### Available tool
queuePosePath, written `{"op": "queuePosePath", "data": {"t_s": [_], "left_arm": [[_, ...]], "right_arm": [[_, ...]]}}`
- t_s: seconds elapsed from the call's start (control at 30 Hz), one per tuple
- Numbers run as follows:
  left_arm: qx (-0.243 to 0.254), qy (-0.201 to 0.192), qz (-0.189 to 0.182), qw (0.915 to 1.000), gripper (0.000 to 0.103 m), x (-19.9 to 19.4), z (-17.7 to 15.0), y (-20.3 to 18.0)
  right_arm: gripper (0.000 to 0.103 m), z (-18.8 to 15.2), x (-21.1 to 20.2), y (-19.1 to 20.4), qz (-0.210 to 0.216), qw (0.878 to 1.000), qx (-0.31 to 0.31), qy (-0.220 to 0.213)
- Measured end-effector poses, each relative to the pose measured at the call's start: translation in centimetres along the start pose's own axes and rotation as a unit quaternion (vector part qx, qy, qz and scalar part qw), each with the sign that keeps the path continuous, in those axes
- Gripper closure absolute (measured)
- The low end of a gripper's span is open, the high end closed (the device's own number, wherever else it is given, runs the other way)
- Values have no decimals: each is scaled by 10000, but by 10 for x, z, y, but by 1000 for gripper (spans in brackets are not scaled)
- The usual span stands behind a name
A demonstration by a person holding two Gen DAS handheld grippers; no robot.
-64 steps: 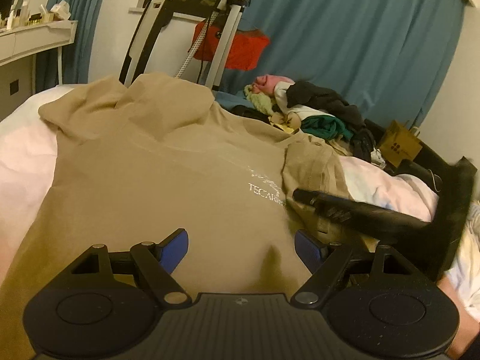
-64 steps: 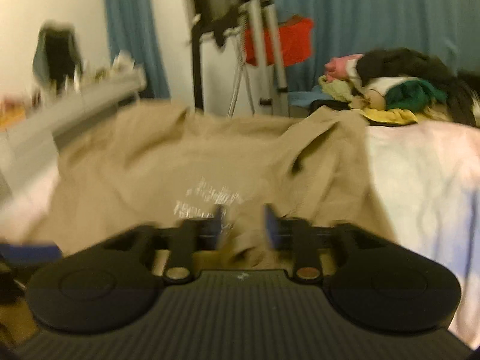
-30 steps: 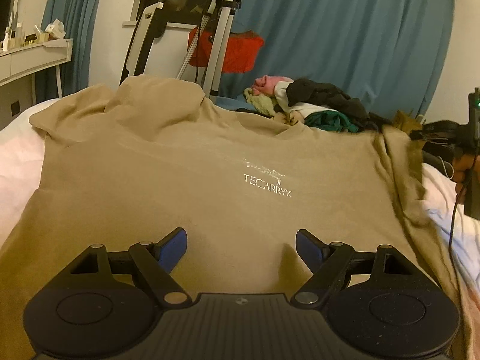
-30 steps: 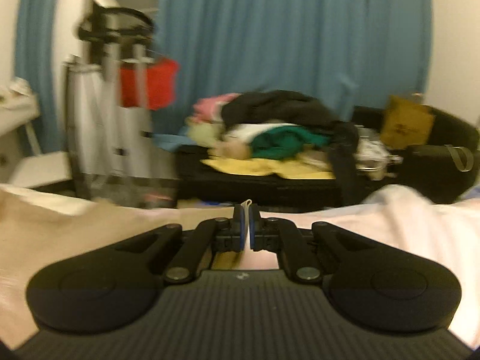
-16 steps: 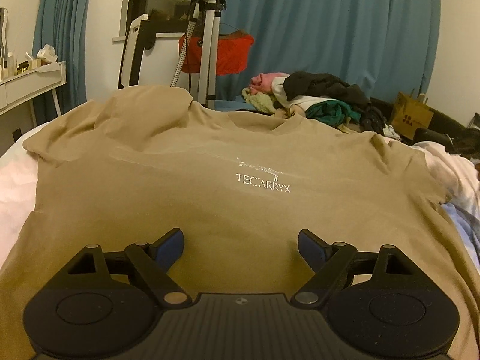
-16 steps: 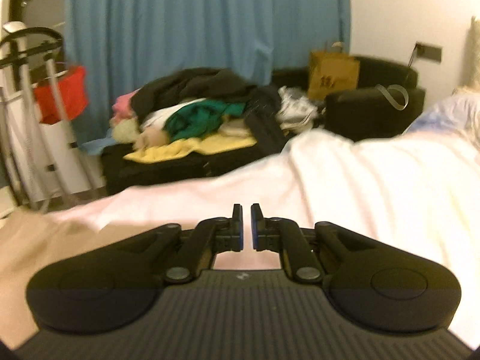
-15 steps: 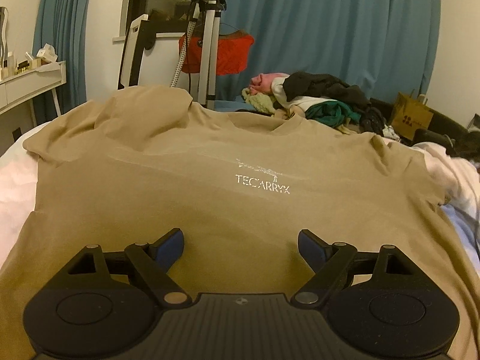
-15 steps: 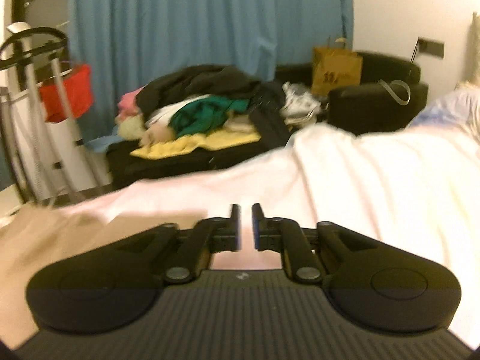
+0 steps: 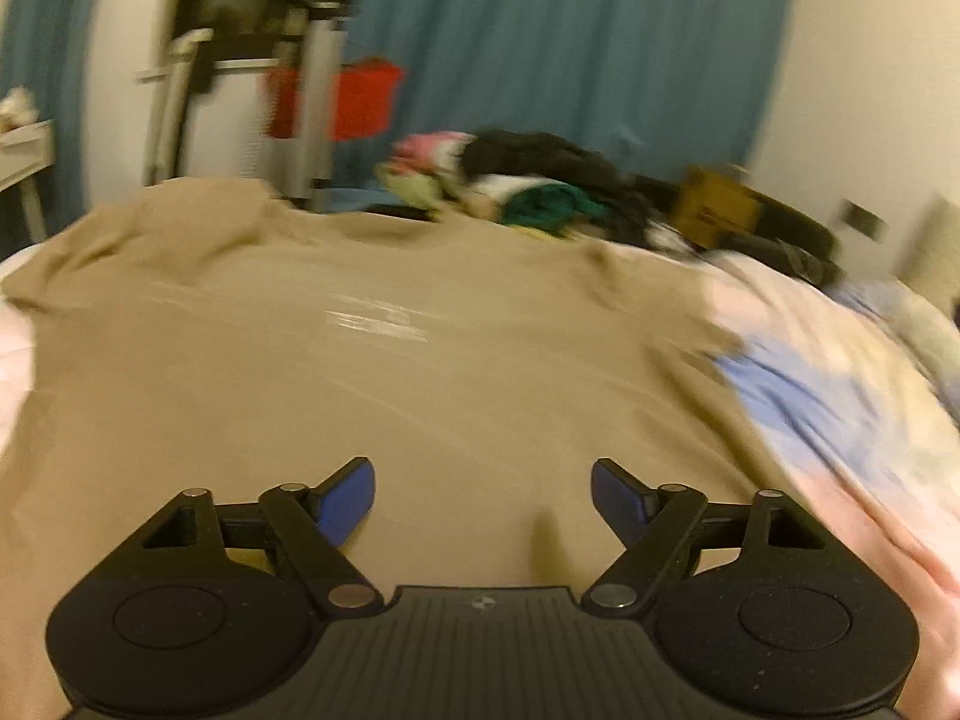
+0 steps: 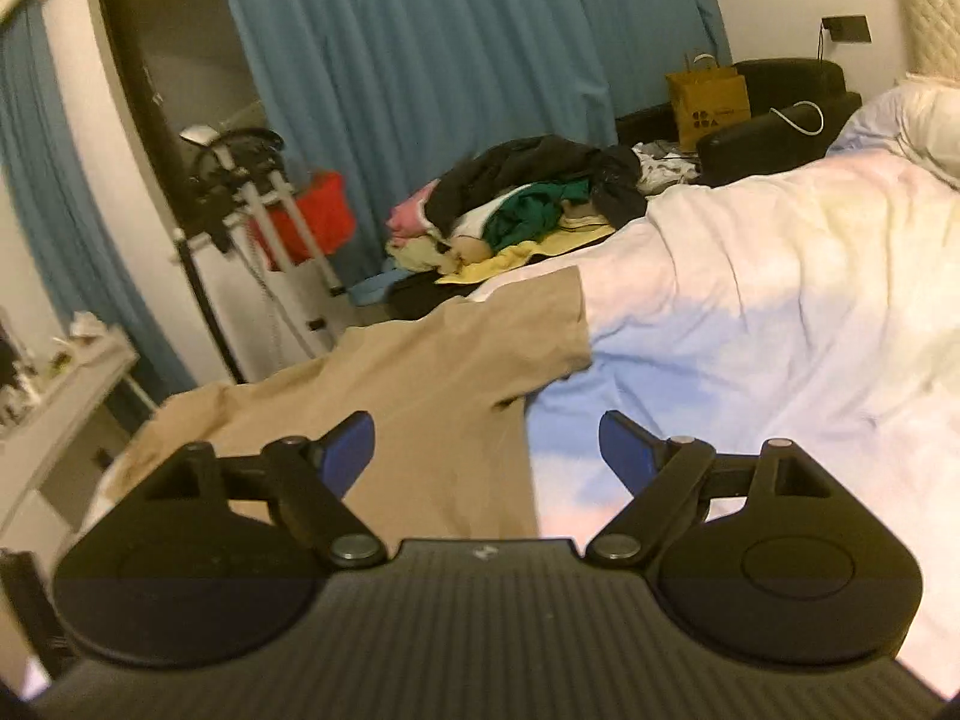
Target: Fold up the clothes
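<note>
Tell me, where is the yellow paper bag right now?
In the right wrist view the yellow paper bag stands at the upper right, on the black sofa in front of the blue curtain, right of the clothes pile.

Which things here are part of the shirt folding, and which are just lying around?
Part of the job:
- tan T-shirt, spread flat on the bed
- pale duvet under it
- left gripper, closing on nothing
- right gripper, opening, empty

Just lying about:
- heap of mixed clothes
- garment steamer stand
- brown paper bag
- blue curtain
</note>
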State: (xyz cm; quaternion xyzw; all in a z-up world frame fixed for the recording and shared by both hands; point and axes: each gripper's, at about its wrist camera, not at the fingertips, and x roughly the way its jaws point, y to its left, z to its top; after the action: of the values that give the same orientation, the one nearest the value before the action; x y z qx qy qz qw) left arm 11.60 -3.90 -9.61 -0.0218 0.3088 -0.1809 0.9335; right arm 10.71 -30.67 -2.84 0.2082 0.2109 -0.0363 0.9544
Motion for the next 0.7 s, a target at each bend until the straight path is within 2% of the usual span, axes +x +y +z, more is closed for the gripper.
{"op": "queuePosePath", "data": {"t_s": [0.1,0.13,0.2,0.3,0.33,0.4,0.43,0.5,0.53,0.7], "left_arm": [[215,326,-597,9975,29,-17,-17,-32],[132,543,-927,9941,29,-20,-24,-42],[-115,979,-1477,9841,35,-21,-39,-59],[-313,1611,-2045,9650,46,-13,-61,-85],[-246,1751,-2120,9611,53,-12,-67,-94],[-106,2001,-2250,9535,53,-10,-80,-111],[-27,2026,-2246,9532,55,-11,-85,-118],[61,2071,-2256,9519,75,-11,-92,-126],[131,2102,-2307,9500,102,-11,-92,-130],[1026,1678,-2316,9527,101,-33,-84,-167]], "right_arm": [[20,-10,-26,-10,14,9997,227,-92],[20,-12,-31,-15,-16,9994,322,-87],[20,-16,-35,-29,-53,9979,645,-68],[20,-21,-39,-46,12,9935,1137,42],[20,-23,-40,-50,26,9921,1249,73],[20,-26,-41,-58,64,9895,1439,130],[19,-28,-42,-61,89,9883,1516,155],[19,-31,-43,-65,160,9872,1580,176],[19,-31,-43,-67,193,9867,1605,182],[19,-26,-52,-78,395,9834,1769,18]]}}
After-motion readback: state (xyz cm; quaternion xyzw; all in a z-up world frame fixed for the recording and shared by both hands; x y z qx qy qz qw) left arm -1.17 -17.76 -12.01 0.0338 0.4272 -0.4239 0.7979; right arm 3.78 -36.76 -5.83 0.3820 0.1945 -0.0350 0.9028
